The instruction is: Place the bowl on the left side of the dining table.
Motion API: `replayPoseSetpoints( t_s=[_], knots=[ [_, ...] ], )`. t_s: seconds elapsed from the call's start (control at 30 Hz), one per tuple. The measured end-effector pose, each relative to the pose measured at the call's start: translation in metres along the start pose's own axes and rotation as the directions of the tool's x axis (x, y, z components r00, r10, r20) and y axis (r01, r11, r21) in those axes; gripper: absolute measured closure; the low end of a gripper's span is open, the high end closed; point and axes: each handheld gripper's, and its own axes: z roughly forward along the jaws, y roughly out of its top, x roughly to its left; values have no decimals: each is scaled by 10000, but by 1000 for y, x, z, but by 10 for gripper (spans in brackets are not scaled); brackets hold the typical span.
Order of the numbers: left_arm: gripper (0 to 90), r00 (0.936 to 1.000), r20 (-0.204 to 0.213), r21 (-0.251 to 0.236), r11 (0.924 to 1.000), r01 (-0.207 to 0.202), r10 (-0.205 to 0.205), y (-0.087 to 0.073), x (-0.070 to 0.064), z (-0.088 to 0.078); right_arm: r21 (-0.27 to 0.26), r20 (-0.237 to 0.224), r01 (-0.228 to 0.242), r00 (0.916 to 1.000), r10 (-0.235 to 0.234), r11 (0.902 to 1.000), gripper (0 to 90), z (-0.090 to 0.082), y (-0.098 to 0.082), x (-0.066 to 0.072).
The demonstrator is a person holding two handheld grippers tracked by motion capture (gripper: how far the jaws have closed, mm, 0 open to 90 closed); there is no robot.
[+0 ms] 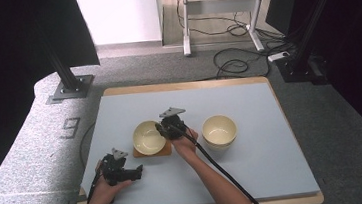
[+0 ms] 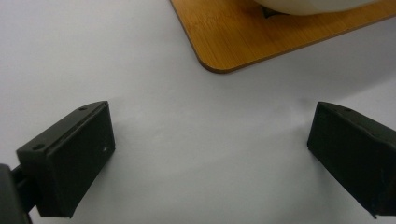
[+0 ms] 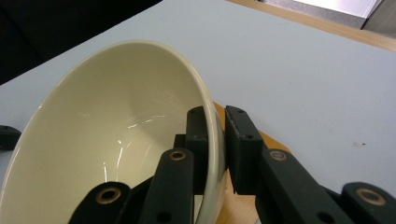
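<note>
— Bowl (image 3: 116, 140) position? What's nearby?
— On the wooden board (image 1: 152, 152), mid-table; a second bowl (image 1: 219, 130) stands well apart. It's cream, glossy.
— Grippers?
— Right gripper (image 3: 215, 140) pinches its rim; left gripper (image 2: 210, 154) gapes, nothing held.

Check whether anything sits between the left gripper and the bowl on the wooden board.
Nothing visible does. The left gripper stands open over bare grey mat, with only that mat between it and the wooden board under the bowl. The right gripper is clamped on the bowl's rim at the other side.
</note>
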Motion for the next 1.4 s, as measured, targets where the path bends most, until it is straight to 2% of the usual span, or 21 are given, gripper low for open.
replayPoseSetpoints(
  t_s=[0.07,0.17,0.23,0.37,0.47,0.73,0.97,1.17,1.27,1.4],
  knots=[
    [8,10000,-3,-1,10000,-1,1,0,0,0,-29,-143,-349,9993,348,9994,787,1,0,-2],
    [8,10000,-7,-1,10000,-1,1,0,0,0,-27,-123,-414,9991,414,9991,787,3,-1,-4],
    [8,10000,-13,-1,10000,-10,10,0,0,0,-49,-121,-511,9986,510,9987,749,5,-1,-7],
    [8,10000,-5,7,10000,-4,4,0,0,0,574,20,-739,9973,739,9956,719,11,-5,-14],
    [8,10000,-10,15,10000,-2,2,0,0,0,606,-94,-1026,9946,1033,9929,726,11,-8,-19],
    [8,10000,-13,10,10000,-4,4,0,0,0,810,143,-674,9977,665,9944,726,10,-8,-18],
    [8,10000,-15,5,10000,-3,3,0,0,0,828,128,-462,9989,453,9955,745,9,-8,-16],
    [8,10000,-10,8,10000,-3,3,0,0,0,894,96,-440,9990,433,9950,708,8,-8,-17],
    [8,10000,-5,11,10000,1,-1,0,0,0,906,120,-339,9994,330,9953,646,7,-7,-16],
    [8,10000,-11,8,10000,-3,3,0,0,0,830,308,-406,9988,382,9957,519,5,-7,-16]
  ],
)
